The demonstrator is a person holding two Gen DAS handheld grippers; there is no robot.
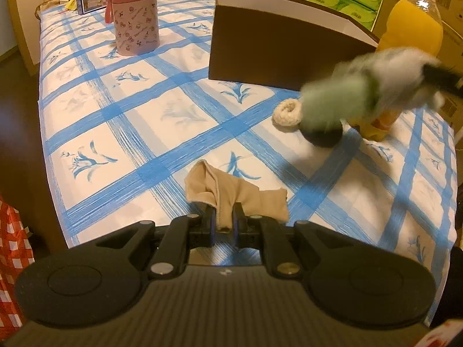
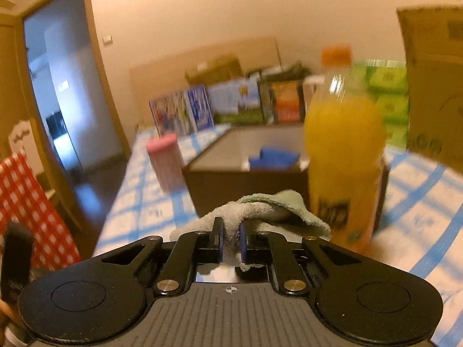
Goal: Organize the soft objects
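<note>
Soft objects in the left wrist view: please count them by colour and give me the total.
Beige: 1, the beige cloth clamped in the left gripper
Grey-green: 1, the grey-green cloth held up by the right gripper, blurred
Cream: 1, the cream roll on the tablecloth
Black: 1, the black piece beside the roll
Total: 4

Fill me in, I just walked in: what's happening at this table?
A person is tidying soft things with two handheld grippers. The left gripper is shut on a beige cloth over the blue-checked tablecloth. The right gripper is shut on a grey-green towel, near the orange juice bottle and brown box.
</note>
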